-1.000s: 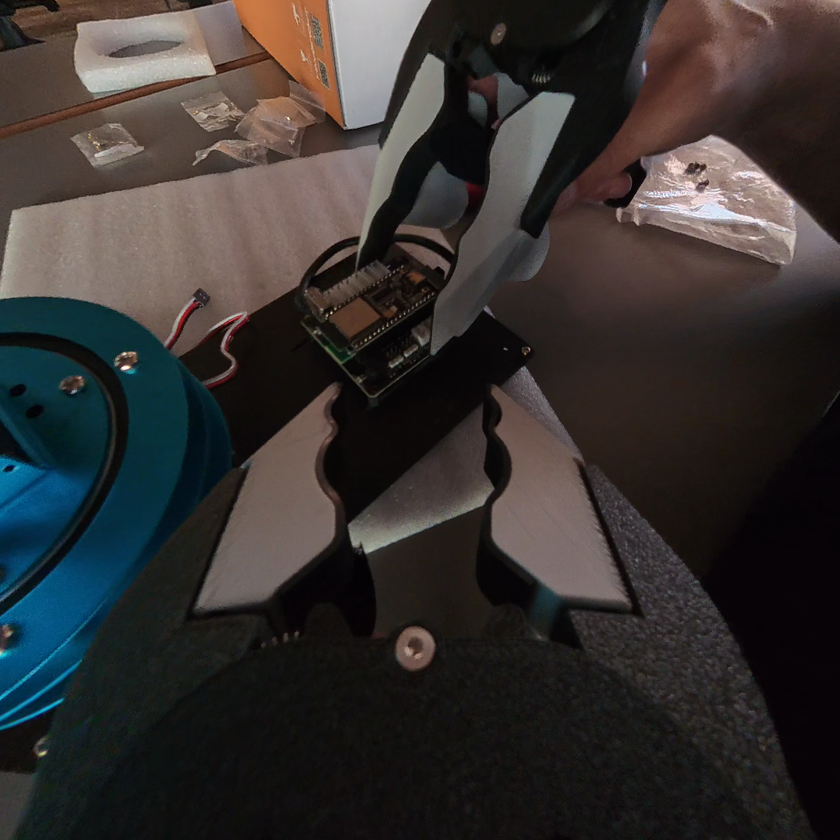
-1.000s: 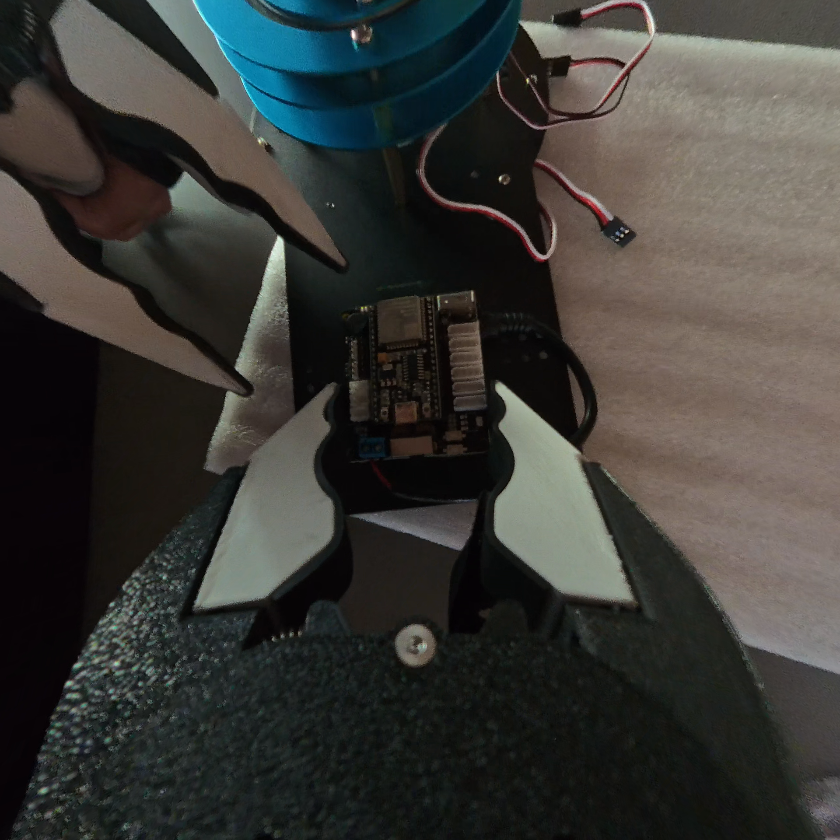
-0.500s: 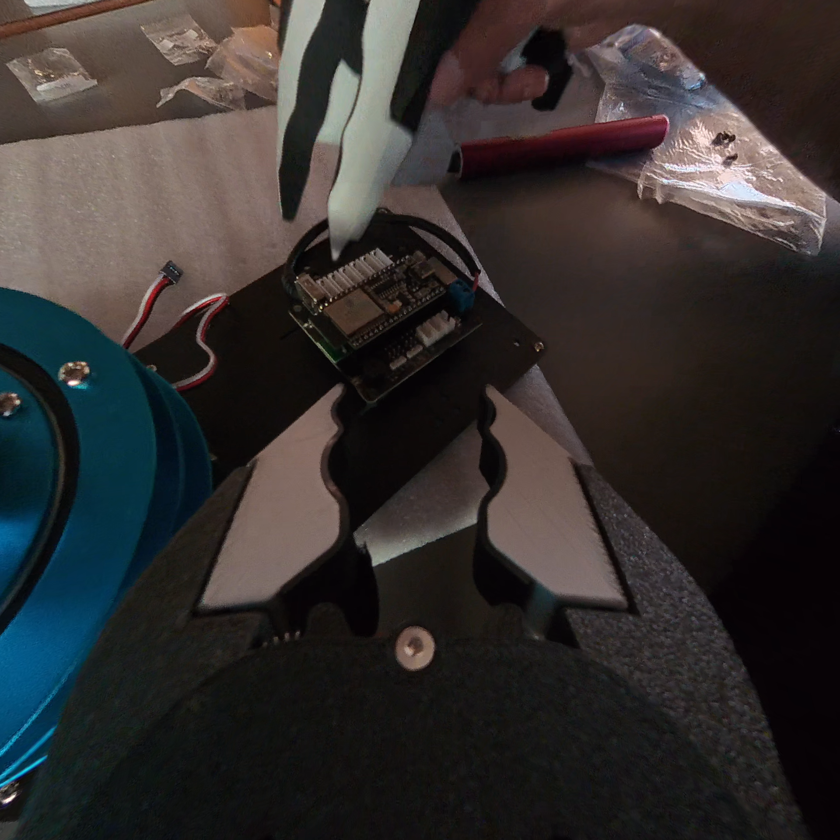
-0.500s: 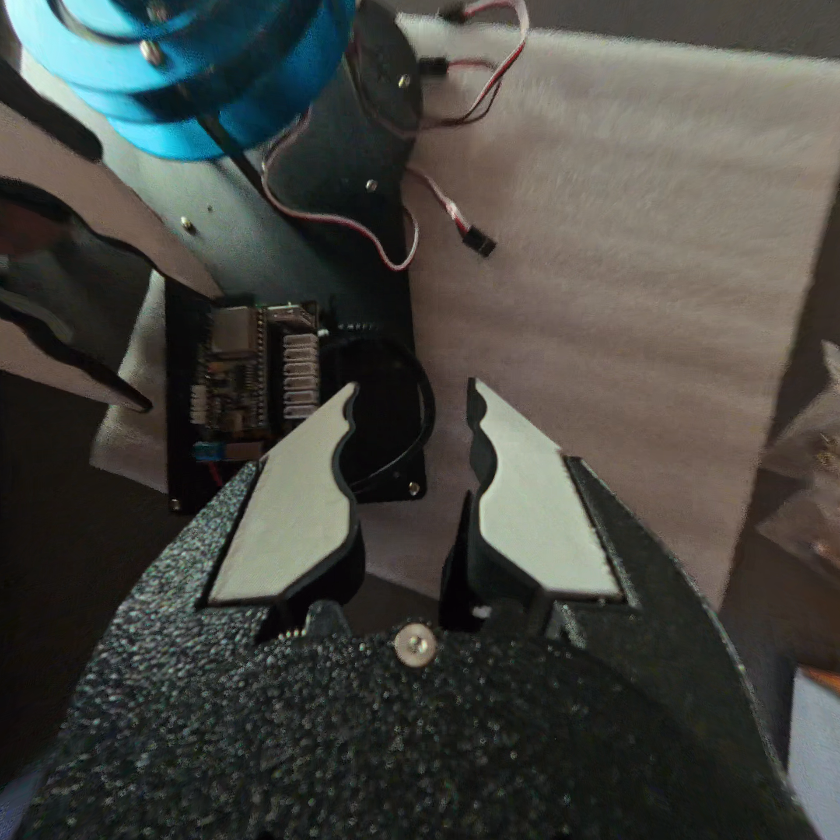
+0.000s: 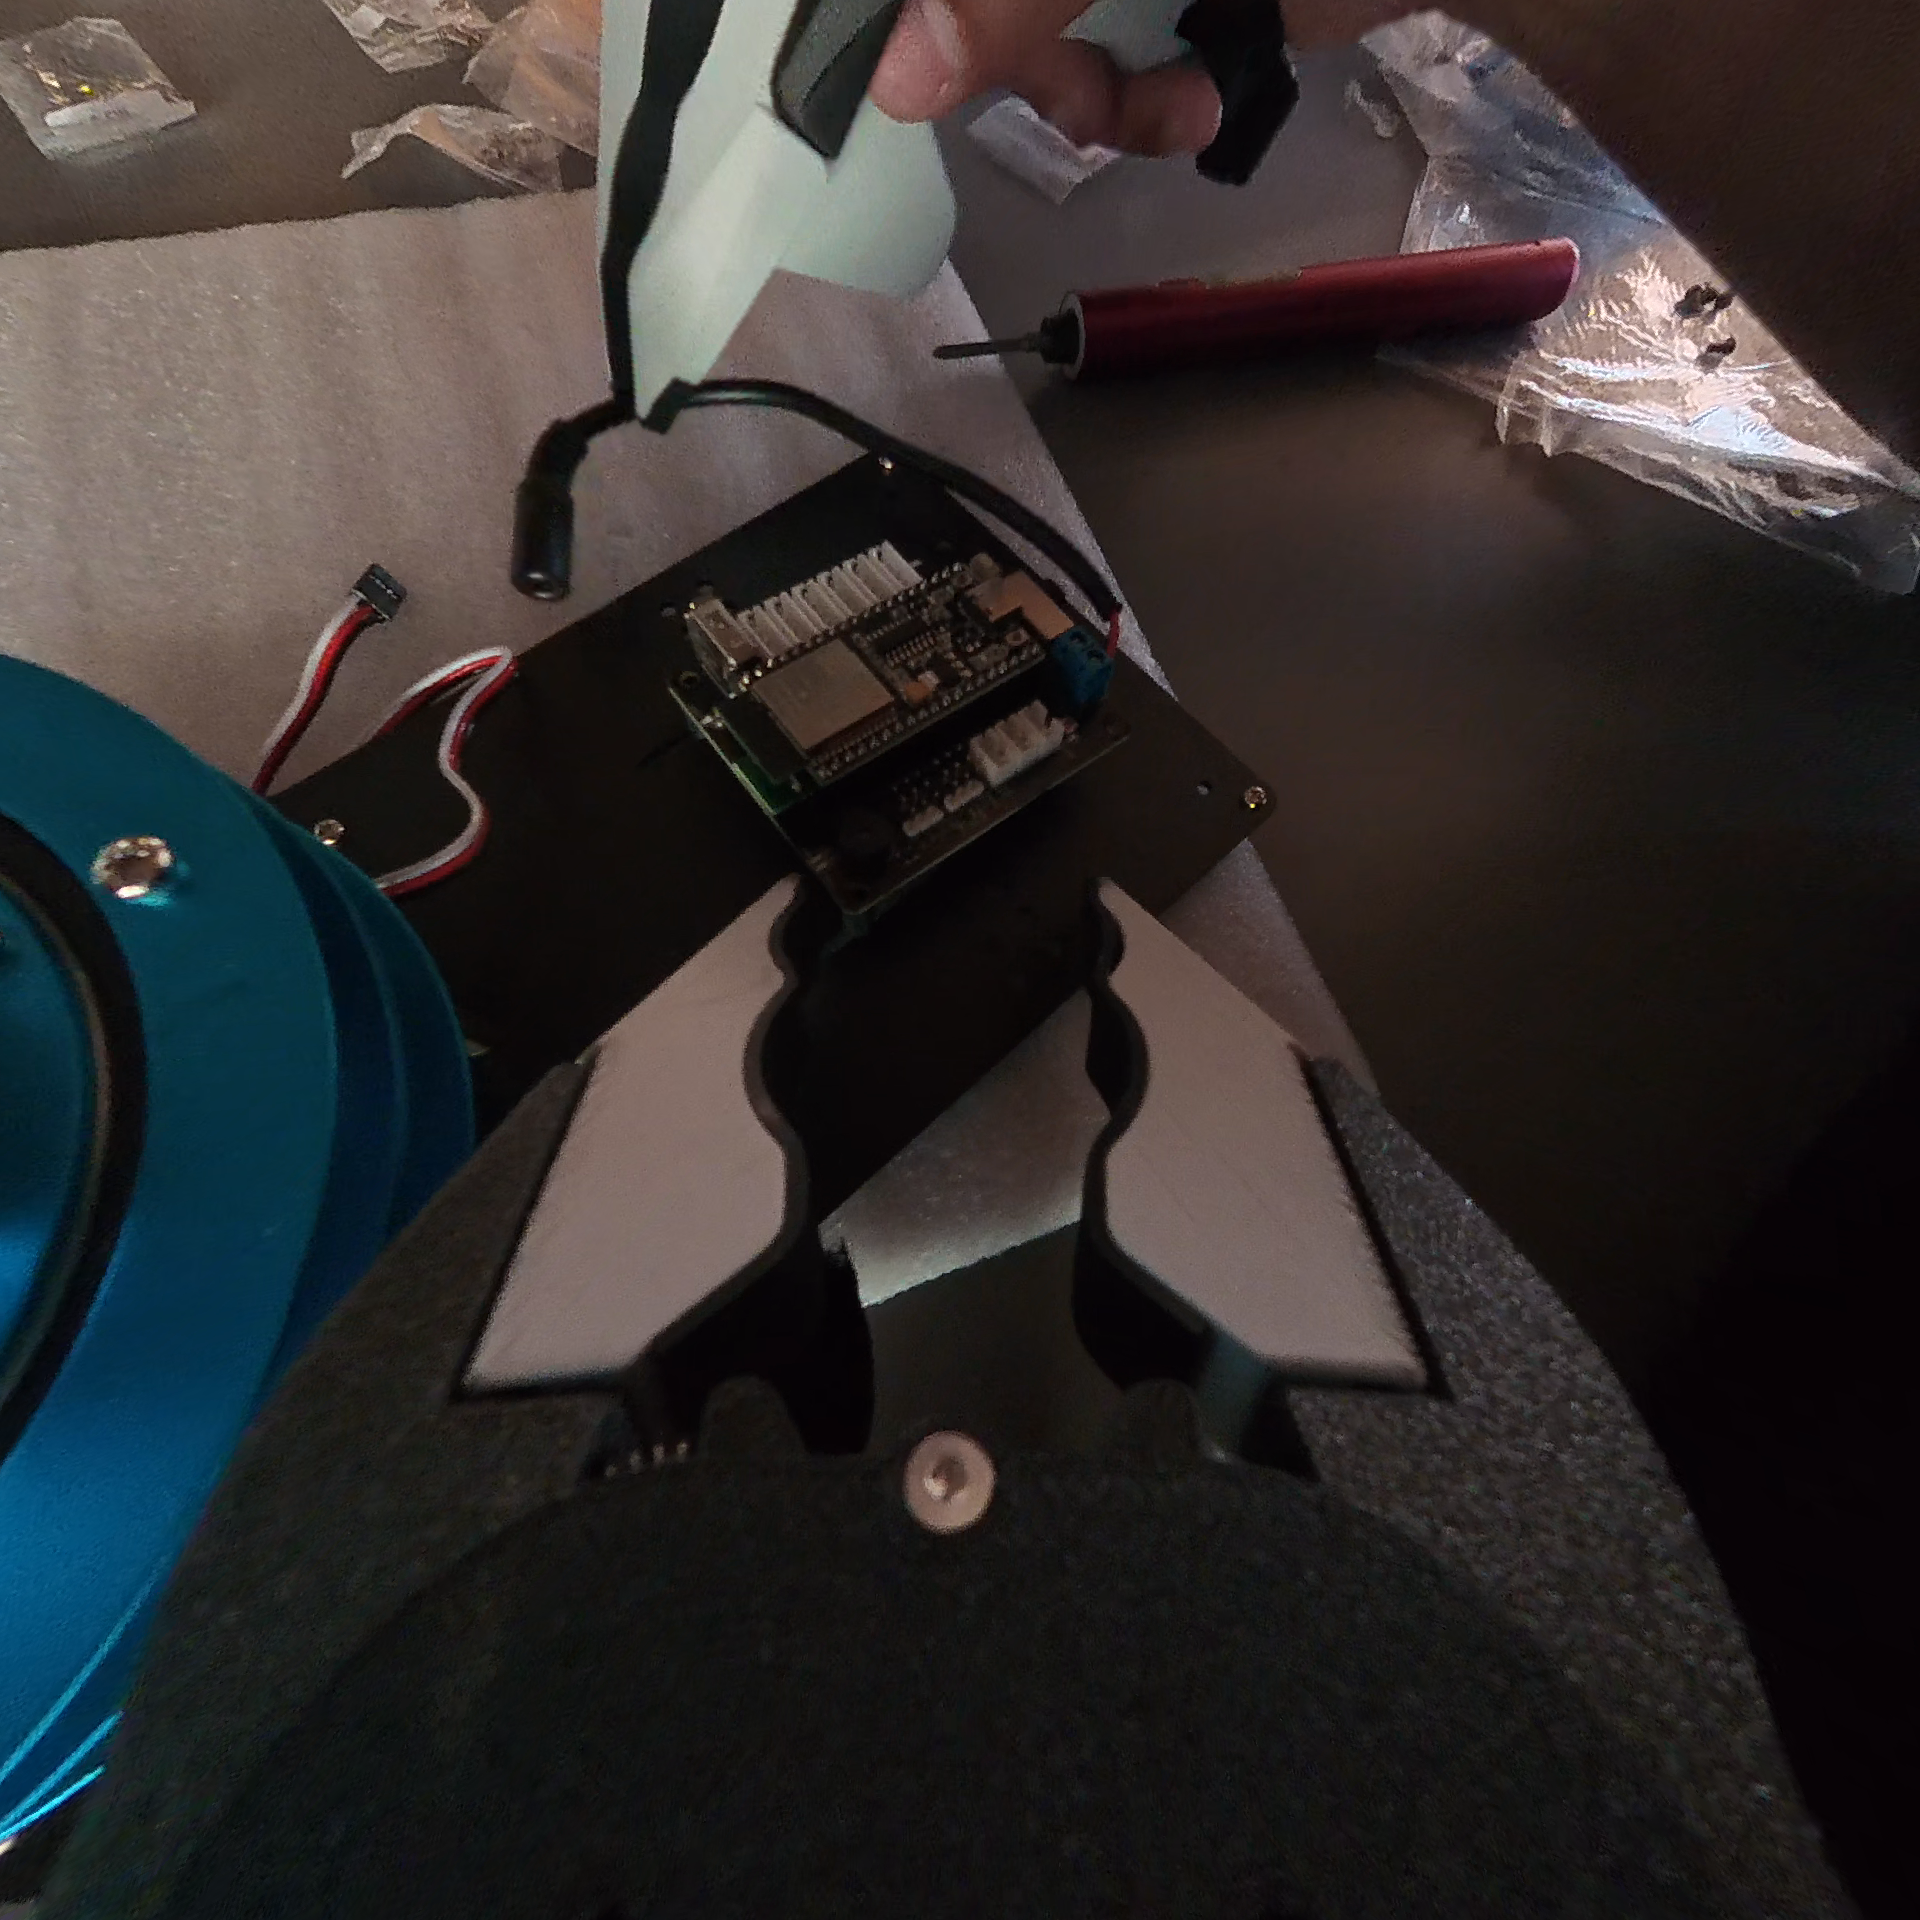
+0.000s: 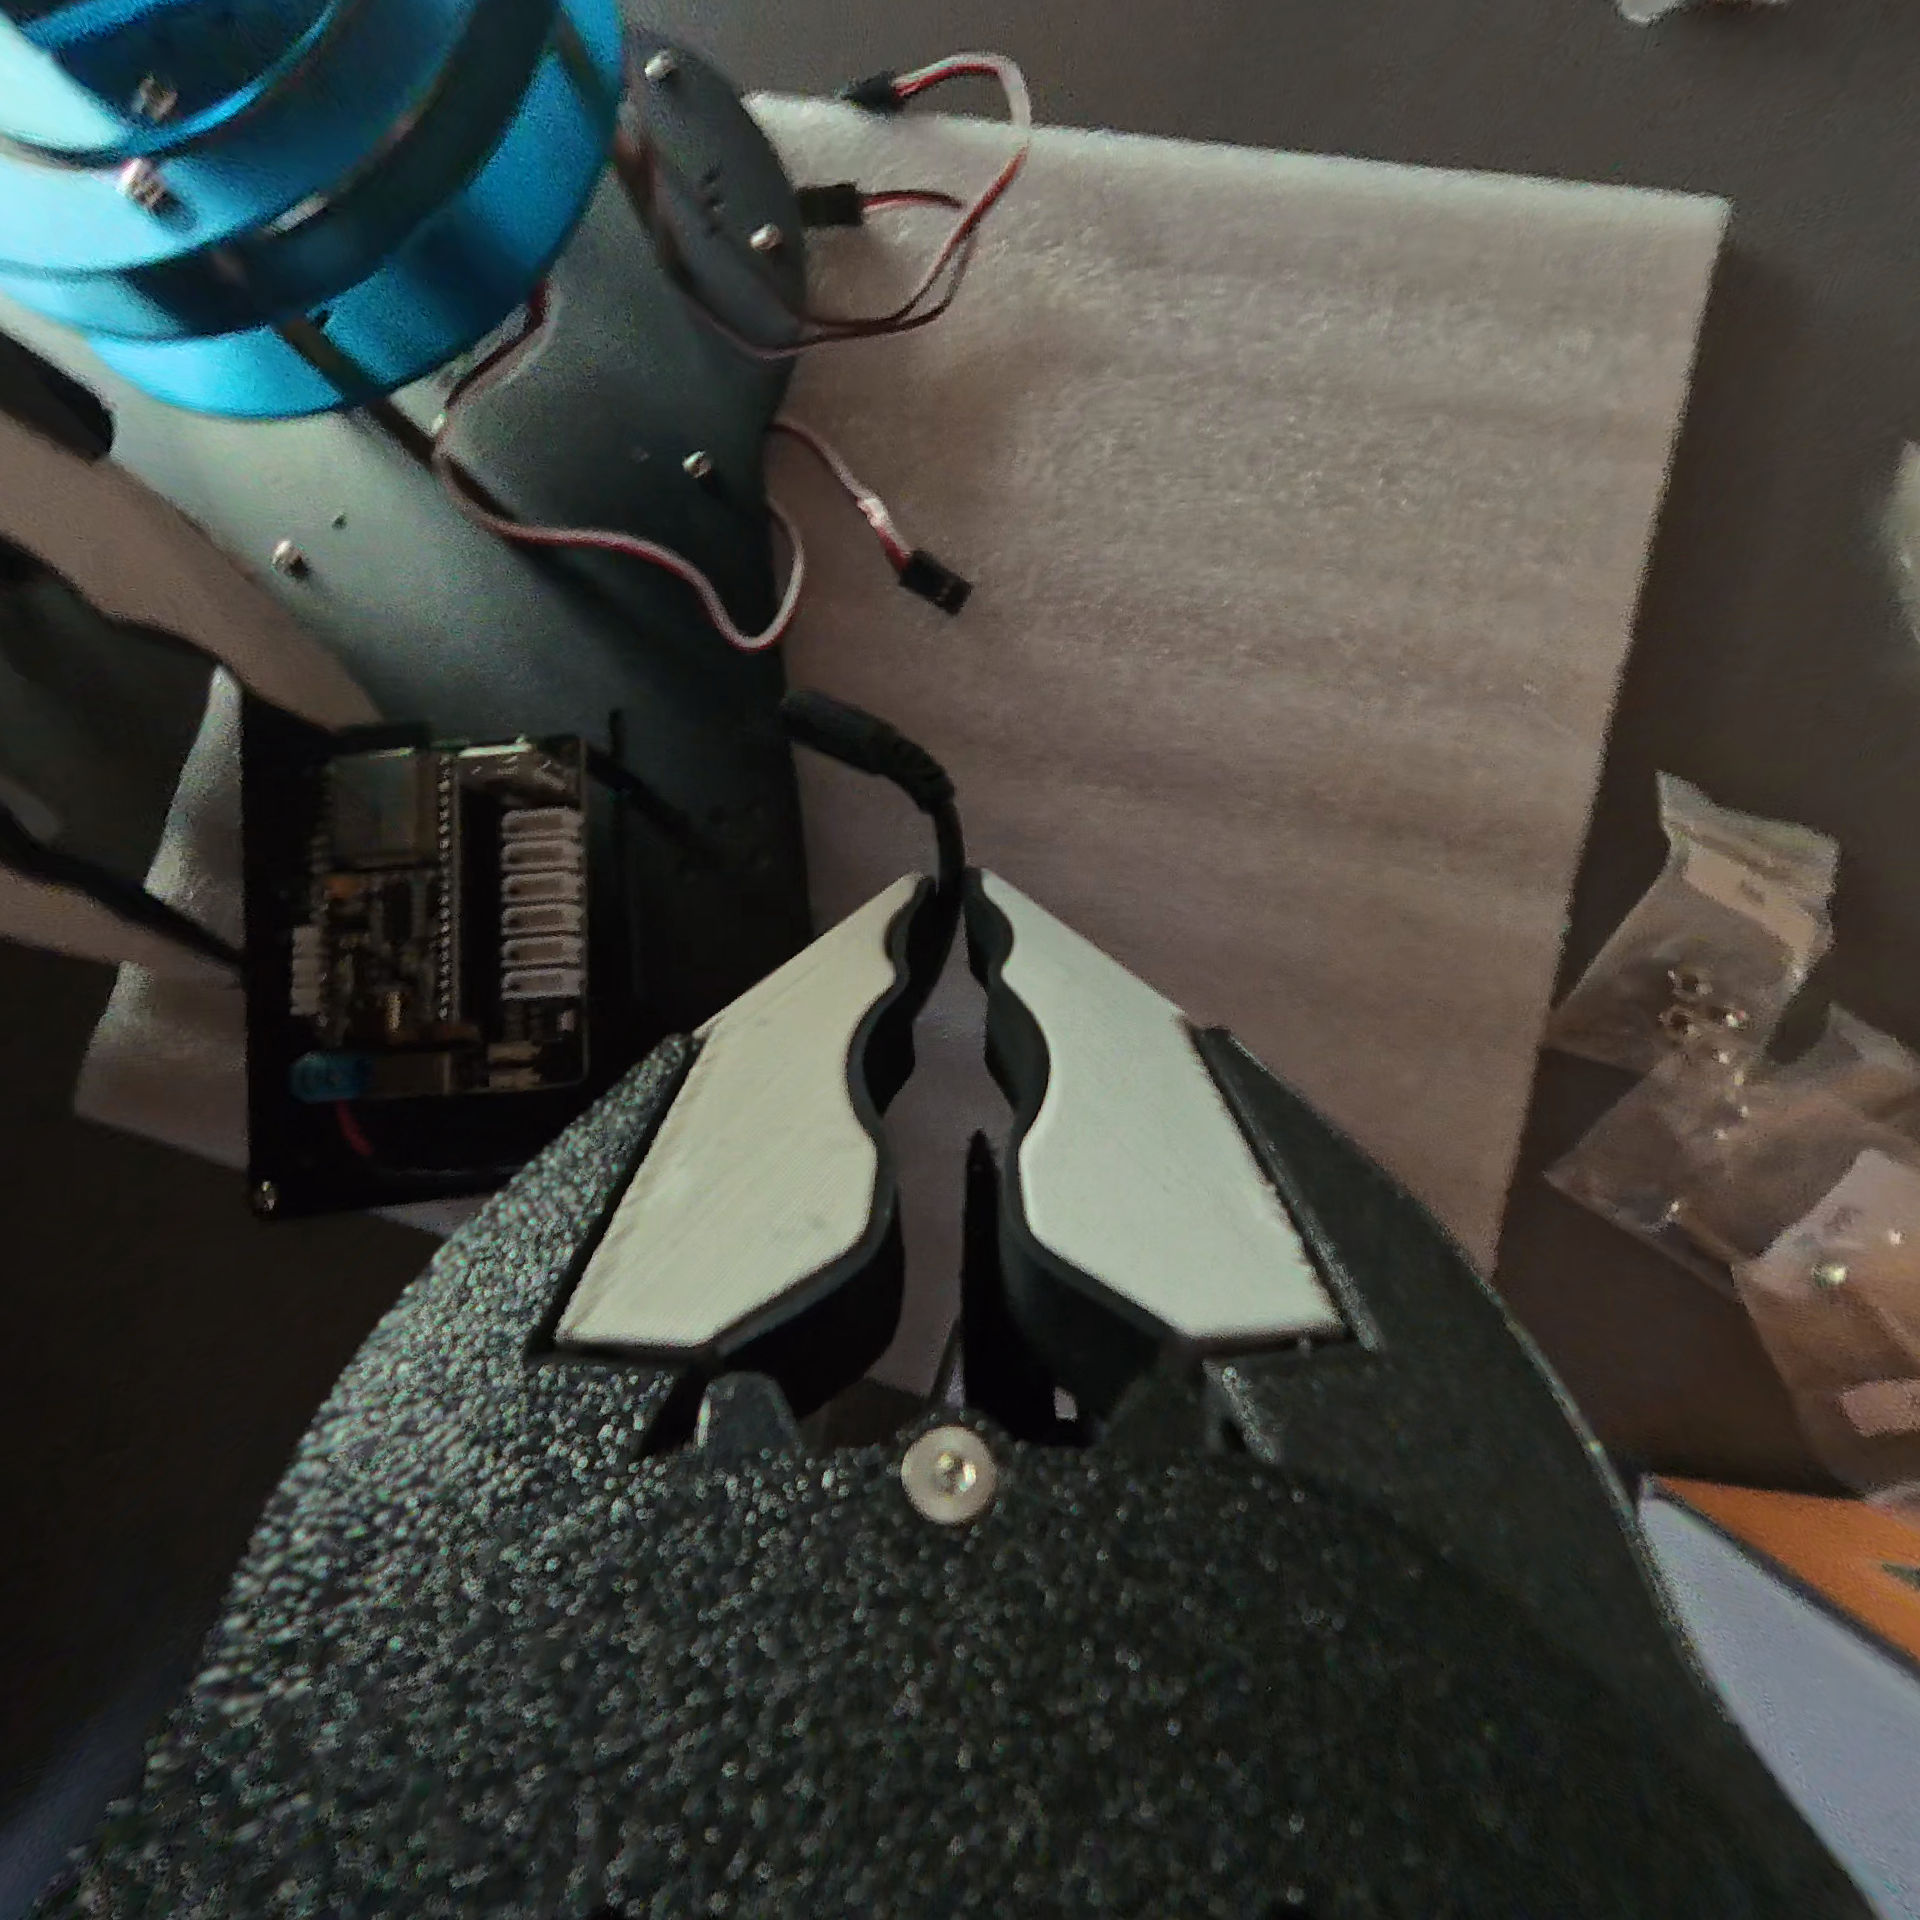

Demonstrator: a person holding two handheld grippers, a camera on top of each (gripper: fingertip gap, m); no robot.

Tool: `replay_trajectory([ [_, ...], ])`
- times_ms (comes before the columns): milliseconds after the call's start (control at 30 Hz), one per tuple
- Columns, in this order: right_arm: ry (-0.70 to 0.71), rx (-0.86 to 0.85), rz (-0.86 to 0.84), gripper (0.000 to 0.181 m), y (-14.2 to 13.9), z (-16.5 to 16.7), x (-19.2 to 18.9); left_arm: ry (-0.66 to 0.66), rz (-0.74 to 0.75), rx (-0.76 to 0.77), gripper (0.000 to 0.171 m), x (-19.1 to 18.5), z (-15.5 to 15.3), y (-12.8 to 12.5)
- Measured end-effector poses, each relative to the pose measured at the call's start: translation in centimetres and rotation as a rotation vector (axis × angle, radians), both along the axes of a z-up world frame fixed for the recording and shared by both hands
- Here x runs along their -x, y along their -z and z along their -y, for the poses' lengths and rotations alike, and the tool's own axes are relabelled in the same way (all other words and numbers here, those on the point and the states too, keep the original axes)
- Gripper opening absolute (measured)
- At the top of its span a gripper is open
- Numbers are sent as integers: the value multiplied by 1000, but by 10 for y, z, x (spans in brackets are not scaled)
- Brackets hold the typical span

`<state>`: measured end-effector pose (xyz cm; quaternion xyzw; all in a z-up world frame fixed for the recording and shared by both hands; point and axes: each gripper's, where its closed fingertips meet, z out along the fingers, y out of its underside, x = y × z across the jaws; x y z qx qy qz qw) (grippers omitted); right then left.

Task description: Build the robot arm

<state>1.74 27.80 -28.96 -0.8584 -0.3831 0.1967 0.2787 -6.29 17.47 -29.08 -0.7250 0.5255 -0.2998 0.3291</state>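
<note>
A dark bench [image 5: 1507,831] carries a white foam sheet [image 6: 1299,520], and a black plate [image 5: 623,790] lies across the sheet's near corner. The left gripper [image 5: 945,904] hangs just above the plate's near edge, fingers spread wide and holding nothing. On the plate, just beyond it, sits a circuit board [image 5: 883,707]; a blue ring assembly [image 5: 208,1039] stands at the near left, with red-and-white wires [image 5: 457,707] trailing onto the foam. Farther off, the right gripper [image 6: 945,883] is pinched on a black cable [image 5: 935,457] that runs from the board's right end up to its tips, its barrel plug [image 5: 540,530] dangling over the foam. Right of that, a red screwdriver [image 5: 1309,307] rests partly on a clear bag [image 5: 1662,395] with small screws inside. More clear bags [image 6: 1714,1091] of small hardware lie beyond the foam.
</note>
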Motion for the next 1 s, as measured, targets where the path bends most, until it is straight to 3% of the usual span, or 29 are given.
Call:
replay_trajectory([
  [67,51,20,-3,7,4,-1,-5,-2,-2,-3,51,1,-1,0],
  [133,138,62,63,30,16,0,-19,-8,-4,-8,52,1,-3,0],
  [167,162,75,38,33,13,2,-19,-10,-1,-7,52,1,-4,-1],
  [300,293,-133,-84,39,-31,11,-37,0,16,0,54,0,-4,-2],
  [400,183,-198,-258,47,-57,59,-19,5,17,-8,55,1,-4,-2],
  [433,139,-143,-308,59,-54,80,-7,8,13,-11,55,2,-4,-2],
  [533,139,16,-305,65,-21,117,11,8,8,-23,56,3,-4,-1],
  [700,181,89,-436,53,-9,120,28,28,21,-63,54,0,-1,-5],
  [833,185,42,-370,39,-5,109,29,10,15,-114,51,1,-4,-6],
  [1000,177,-1,-403,39,-15,105,34,-10,33,-88,40,3,-6,-8],
])
